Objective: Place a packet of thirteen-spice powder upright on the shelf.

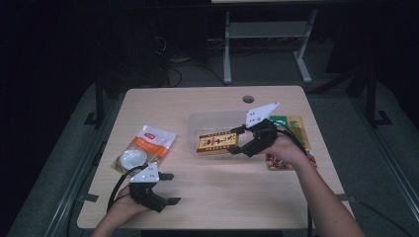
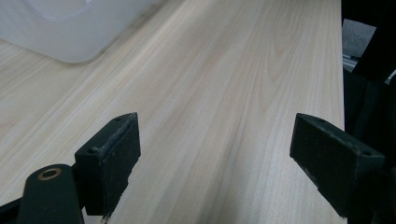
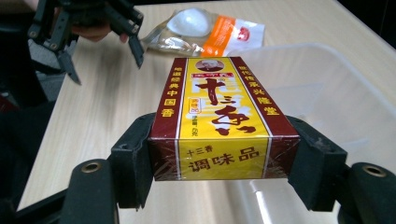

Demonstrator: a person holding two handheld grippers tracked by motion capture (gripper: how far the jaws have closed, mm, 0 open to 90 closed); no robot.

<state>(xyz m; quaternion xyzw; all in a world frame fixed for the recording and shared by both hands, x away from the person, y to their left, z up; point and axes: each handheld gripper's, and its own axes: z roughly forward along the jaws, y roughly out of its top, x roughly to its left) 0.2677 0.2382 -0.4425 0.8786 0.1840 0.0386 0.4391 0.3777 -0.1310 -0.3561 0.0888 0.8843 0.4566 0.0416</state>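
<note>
While the right gripper (image 3: 224, 158) clamps a red-and-yellow seasoning box (image 3: 222, 121) printed with Chinese characters over the clear plastic bin (image 1: 197, 123), the left gripper (image 2: 215, 158) rests wide open.

dim room, table (image 1: 217, 187) lit from above — soft shadows, slight blur, dark surroundings.
</note>
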